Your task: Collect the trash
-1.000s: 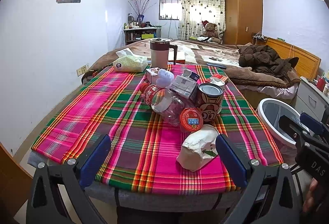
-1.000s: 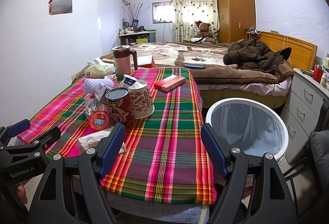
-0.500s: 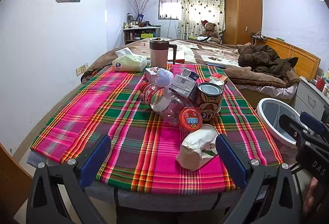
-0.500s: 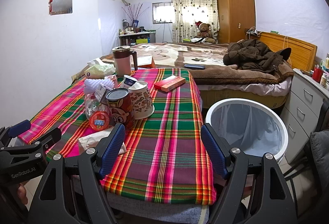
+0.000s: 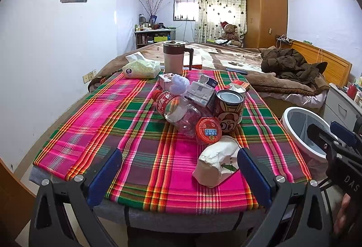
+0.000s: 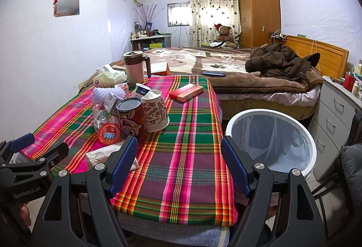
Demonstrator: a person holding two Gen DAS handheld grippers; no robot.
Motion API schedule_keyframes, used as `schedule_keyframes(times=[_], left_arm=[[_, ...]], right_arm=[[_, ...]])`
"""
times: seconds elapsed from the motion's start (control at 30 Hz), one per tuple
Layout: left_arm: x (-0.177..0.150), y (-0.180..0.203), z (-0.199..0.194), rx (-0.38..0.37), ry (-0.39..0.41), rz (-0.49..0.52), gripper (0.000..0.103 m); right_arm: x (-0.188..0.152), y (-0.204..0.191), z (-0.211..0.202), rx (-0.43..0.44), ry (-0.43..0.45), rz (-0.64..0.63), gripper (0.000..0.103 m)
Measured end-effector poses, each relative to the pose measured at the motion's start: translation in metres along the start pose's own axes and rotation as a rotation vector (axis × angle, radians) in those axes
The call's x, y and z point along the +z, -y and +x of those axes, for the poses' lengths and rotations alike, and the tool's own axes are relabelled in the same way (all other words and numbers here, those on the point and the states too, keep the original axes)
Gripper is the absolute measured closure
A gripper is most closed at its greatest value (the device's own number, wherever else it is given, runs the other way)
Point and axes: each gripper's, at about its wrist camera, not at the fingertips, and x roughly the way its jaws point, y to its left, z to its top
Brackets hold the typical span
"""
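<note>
Looking through the left wrist, I see my left gripper [image 5: 177, 170] spread wide, empty, wrapper [image 5: 216, 163] at 2 o'clock (touching nothing). Through the right wrist, my right gripper [image 6: 178, 165] gapes empty, bin [image 6: 270, 141] at 2 o'clock, can [image 6: 133, 120] at 11.

Worktop [image 5: 95, 124]: left half bare plaid, open approach. Trash cluster centre-right: bottle [image 5: 178, 111], can [image 5: 229, 109], red lid [image 5: 208, 131], crumpled paper [image 5: 217, 163] nearest front edge. Right strip bare in right-wrist view up to red box [image 6: 186, 92]. Bin [image 6: 235, 124] mouth unobstructed, beside worktop.
</note>
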Motion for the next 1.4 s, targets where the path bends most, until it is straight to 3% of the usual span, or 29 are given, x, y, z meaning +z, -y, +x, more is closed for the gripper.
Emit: schedule_keyframes(times=[0.7,1.4], left_arm=[[0.001,-0.001,0.008,-0.018,-0.019,0.007,0.0],[-0.003,0.036,0.098,-0.215,-0.199,0.227,0.001]], right_arm=[[0.002,0.0,0.0,-0.002,0.003,0.001,0.026],[0.022,0.016,0.063,0.014,-0.03,0.008,0.026]])
